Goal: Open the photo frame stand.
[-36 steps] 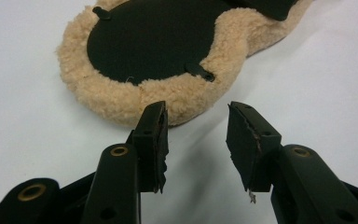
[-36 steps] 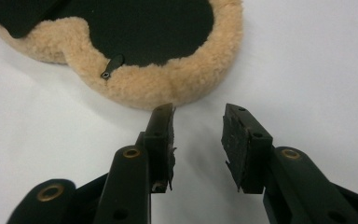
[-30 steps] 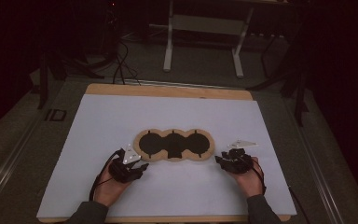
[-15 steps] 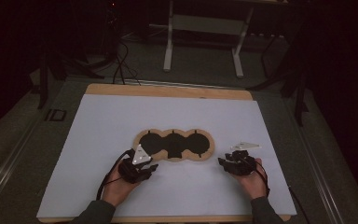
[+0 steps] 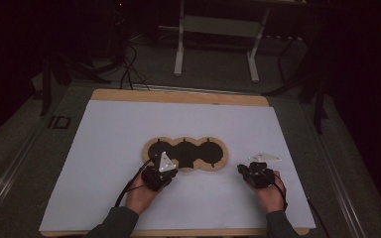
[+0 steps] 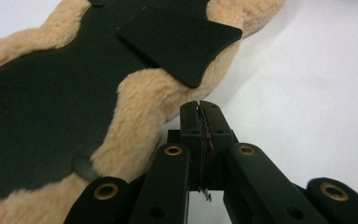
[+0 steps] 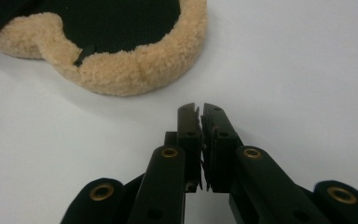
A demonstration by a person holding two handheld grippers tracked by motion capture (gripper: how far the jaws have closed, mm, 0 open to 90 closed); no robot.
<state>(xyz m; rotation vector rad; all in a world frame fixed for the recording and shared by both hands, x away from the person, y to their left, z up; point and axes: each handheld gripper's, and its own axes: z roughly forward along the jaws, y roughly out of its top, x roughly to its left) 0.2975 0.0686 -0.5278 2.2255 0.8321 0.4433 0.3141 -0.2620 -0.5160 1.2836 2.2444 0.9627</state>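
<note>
A three-lobed black pad with a tan fleece rim (image 5: 184, 153) lies flat on the white sheet (image 5: 104, 148). The left gripper view shows its black face (image 6: 51, 102), with a loose black flap (image 6: 182, 42) lying over one lobe. My left gripper (image 5: 154, 171) (image 6: 199, 105) sits at the pad's front left edge, right beside the fleece. Its jaws have just been closing and now meet with nothing between them. My right gripper (image 5: 241, 169) (image 7: 200, 107) rests on the sheet a little right of the pad (image 7: 130, 70). Its jaws have also just been closing, to a hairline slit that holds nothing.
The sheet covers a wooden tabletop whose bare edge (image 5: 178, 96) shows at the back. Beyond it stand a metal frame's legs (image 5: 179, 49) and cables on the dark floor (image 5: 129, 69). White sheet stretches left, right and behind the pad.
My left hand has slid right, up to the pad's front left lobe. The right hand has stayed about where it was.
</note>
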